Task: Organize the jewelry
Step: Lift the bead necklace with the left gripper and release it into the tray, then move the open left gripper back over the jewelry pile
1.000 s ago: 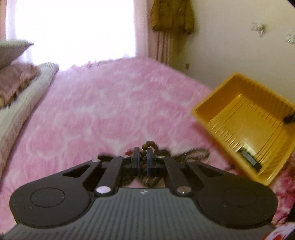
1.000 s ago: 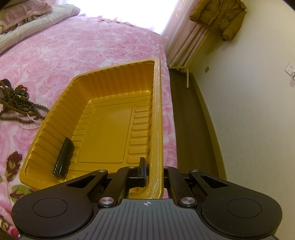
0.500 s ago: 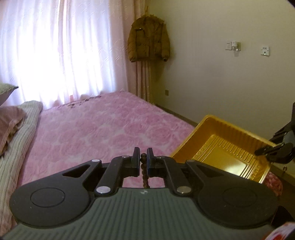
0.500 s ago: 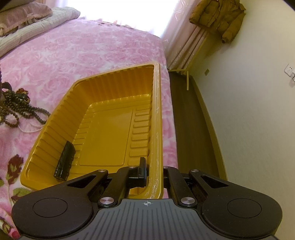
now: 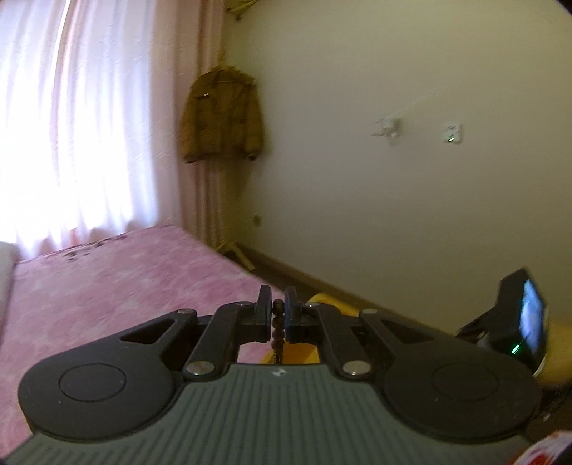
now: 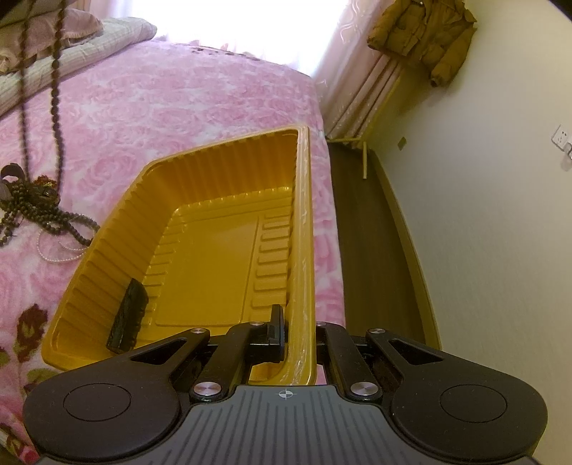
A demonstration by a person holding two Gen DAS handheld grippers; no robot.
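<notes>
My left gripper [image 5: 278, 314] is shut on a brown bead necklace [image 5: 277, 331] and holds it high above the bed. In the right wrist view the necklace [image 6: 57, 89] hangs down at the far left, its lower end still in a pile of bead strings [image 6: 39, 211] on the pink bedspread. My right gripper [image 6: 291, 331] is shut on the near right rim of the yellow tray [image 6: 304, 229]. A black oblong object [image 6: 128, 318] lies inside the tray at its near left.
The pink bedspread [image 6: 200, 96] runs to the bed's right edge, with dark floor [image 6: 364, 229] and a wall beyond. Pillows [image 6: 75, 32] lie at the far left. A brown jacket [image 5: 221, 118] hangs by the curtain. The right gripper's body [image 5: 518, 318] shows at the right.
My left gripper has risen and tilted up, lifting the bead necklace off the bed so that it hangs. The right gripper has kept its hold on the tray rim.
</notes>
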